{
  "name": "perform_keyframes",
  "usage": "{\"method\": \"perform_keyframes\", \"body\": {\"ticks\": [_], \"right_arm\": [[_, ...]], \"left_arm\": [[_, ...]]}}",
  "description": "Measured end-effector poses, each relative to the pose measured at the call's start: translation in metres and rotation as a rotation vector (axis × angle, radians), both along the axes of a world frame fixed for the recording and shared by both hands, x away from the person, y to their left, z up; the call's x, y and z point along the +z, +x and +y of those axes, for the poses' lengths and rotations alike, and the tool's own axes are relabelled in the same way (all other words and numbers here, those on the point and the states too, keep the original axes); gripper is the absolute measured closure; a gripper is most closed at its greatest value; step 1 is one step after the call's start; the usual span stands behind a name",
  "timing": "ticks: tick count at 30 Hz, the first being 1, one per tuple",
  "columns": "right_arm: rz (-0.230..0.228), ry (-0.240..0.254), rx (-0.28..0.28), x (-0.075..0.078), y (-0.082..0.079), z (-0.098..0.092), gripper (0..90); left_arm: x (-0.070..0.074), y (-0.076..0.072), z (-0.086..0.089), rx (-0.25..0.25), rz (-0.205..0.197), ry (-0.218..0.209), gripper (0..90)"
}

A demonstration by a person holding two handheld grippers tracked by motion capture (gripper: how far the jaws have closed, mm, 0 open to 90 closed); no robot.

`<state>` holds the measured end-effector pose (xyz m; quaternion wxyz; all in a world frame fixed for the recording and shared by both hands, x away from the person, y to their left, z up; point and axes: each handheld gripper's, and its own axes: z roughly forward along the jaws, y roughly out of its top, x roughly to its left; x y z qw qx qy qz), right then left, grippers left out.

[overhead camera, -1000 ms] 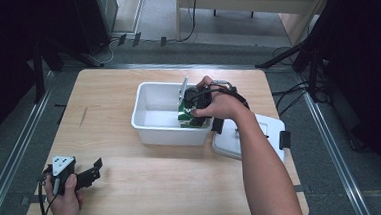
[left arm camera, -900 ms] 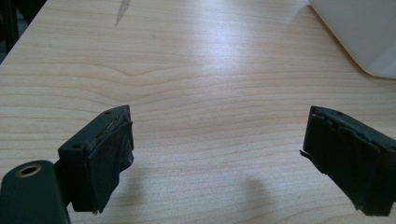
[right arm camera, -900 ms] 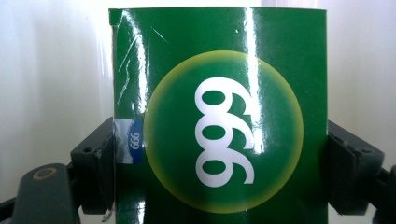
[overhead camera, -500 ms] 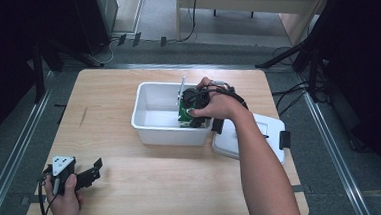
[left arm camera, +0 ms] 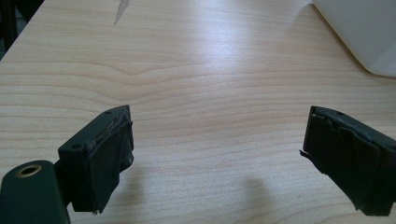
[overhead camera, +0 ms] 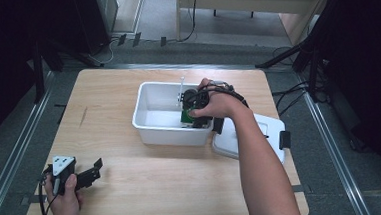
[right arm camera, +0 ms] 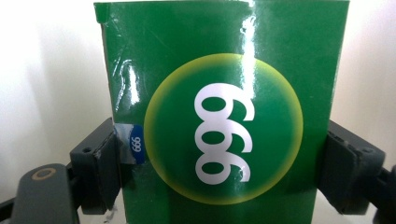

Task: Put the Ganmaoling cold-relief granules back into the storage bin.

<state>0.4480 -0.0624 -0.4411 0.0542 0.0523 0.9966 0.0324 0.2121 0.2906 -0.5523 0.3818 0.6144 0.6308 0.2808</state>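
A glossy green box [right arm camera: 224,116] with a yellow-ringed circle and white digits stands between my right gripper's [right arm camera: 219,163] pads, which press on both its sides. From above, the right gripper [overhead camera: 193,113] and the green box [overhead camera: 186,116] are down inside the white bin [overhead camera: 152,126] near its right end. Over bare wood at the table's front left corner, my left gripper [overhead camera: 93,170] is open with nothing between its fingers [left arm camera: 105,156].
The bin's white lid [overhead camera: 272,127] lies flat on the table just right of the bin, under the right forearm. A corner of the white bin [left arm camera: 359,32] sits far ahead of the left gripper. The wooden table [overhead camera: 148,190] ends close behind both hands.
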Motion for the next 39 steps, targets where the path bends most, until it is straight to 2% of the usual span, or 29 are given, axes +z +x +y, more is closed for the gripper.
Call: {"method": "perform_keyframes", "body": {"ticks": [5, 13, 16, 17, 21, 23, 24, 25, 28, 32, 39], "right_arm": [[0.008, -0.021, 0.0, -0.001, 0.0, 0.0, 15.2], [0.007, -0.025, 0.002, -0.001, 0.0, -0.001, 14.4], [-0.031, -0.032, -0.005, 0.001, -0.001, -0.003, 13.1], [-0.02, -0.025, -0.01, 0.002, -0.001, -0.004, 13.3], [-0.052, 0.02, -0.014, 0.011, -0.004, -0.009, 11.2], [-0.069, 0.052, -0.023, 0.017, -0.005, -0.012, 3.1], [-0.069, 0.052, -0.023, 0.017, -0.005, -0.012, 3.1], [-0.083, 0.085, -0.033, 0.024, -0.006, -0.015, 0.2], [-0.095, 0.144, -0.038, 0.038, -0.008, -0.022, 0.0], [-0.117, 0.2, -0.045, 0.055, -0.012, -0.033, 0.0], [-0.15, 0.234, -0.076, 0.079, -0.02, -0.057, 0.0]], "left_arm": [[0.0, 0.0, 0.0, 0.0, 0.001, 0.0, 8.7], [0.0, 0.0, 0.0, 0.0, 0.0, 0.001, 8.7], [0.0, 0.0, 0.0, -0.001, 0.0, 0.001, 8.7], [0.0, 0.0, 0.0, -0.001, 0.001, 0.001, 8.7], [0.0, 0.0, 0.0, -0.001, 0.001, 0.001, 8.7], [0.0, 0.0, 0.0, -0.001, 0.001, 0.003, 8.7], [0.0, 0.0, 0.0, -0.001, 0.001, 0.003, 8.7], [0.0, 0.0, 0.0, -0.001, 0.001, 0.004, 8.7], [0.0, 0.0, -0.001, 0.0, -0.001, 0.006, 8.7], [0.0, 0.0, -0.001, -0.001, 0.001, 0.009, 8.7], [0.0, 0.0, -0.001, 0.0, -0.001, 0.01, 8.7]]}}
